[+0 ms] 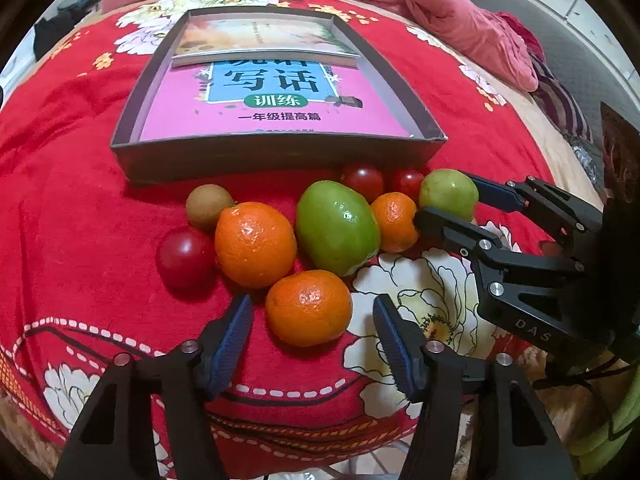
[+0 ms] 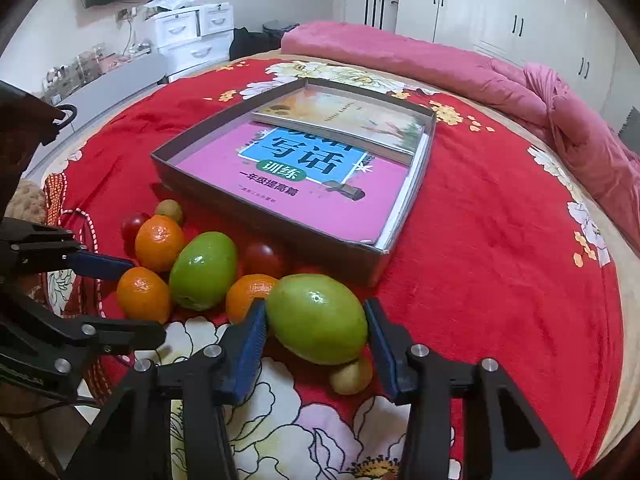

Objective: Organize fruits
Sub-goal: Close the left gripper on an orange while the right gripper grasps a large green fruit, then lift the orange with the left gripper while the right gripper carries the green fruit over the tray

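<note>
While fruit lies heaped on the red blanket [image 1: 80, 184], both grippers straddle pieces of it.

Left gripper [image 1: 312, 312] stands partly open around a near orange [image 1: 308, 308], pads not touching. Right gripper [image 2: 316, 320] has its fingers [image 2: 252, 332] against a green fruit [image 2: 318, 318], seemingly gripping it, just before the shallow box [image 2: 280, 232] of books.

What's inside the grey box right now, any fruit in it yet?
No fruit. The grey box holds a pink workbook lying flat, with a second, paler book on top of its far end. That book hides the workbook's upper part; the box floor beneath is covered.
</note>
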### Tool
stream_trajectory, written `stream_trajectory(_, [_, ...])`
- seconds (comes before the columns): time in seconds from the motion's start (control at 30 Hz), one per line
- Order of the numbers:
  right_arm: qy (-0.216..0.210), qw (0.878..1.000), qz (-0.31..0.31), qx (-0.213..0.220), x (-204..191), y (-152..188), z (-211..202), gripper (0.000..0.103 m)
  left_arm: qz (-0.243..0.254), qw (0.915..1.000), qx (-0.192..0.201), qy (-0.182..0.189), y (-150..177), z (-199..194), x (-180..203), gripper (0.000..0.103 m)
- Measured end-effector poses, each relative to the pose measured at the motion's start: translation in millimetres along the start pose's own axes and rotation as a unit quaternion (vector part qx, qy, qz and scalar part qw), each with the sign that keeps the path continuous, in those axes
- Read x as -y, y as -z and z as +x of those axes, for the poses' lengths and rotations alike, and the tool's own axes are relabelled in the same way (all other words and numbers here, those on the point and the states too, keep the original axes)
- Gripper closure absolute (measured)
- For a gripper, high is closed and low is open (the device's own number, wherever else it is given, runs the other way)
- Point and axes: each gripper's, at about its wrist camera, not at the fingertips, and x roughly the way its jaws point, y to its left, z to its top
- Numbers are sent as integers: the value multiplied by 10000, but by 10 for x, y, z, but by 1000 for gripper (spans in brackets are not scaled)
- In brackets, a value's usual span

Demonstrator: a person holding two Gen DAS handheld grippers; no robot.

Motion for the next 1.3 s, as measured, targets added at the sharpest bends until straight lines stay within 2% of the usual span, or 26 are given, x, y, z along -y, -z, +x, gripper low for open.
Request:
stream_trajectory(0.1, [-54,10000,73,22,8,15,-15,54,34,10000,7,17,-11,16,-9,48])
stream_trajectory(0.13, [-75,9999,125,32,17,18,-21,54,56,10000,4,37,-11,21,-10,55])
stream_trajectory(0.23, [-156,9994,287,71,44,28,-44,55,86,9999,24,45,-15,18,-24,58])
stream_trajectory(0.5, [-265,9972,655,233,105,49,-160,55,201,9994,223,148,-10,-115,-12,59])
stream_trajectory(0.83, [-250,9958,792,393,79,14,-275,55,287,9968,721,204,-91,-456,-34,59])
stream_trajectory(1.3, [-205,9903,1115,800,182,-192,-532,55,-158,9919,1254,-94,-437,-729,-435,59])
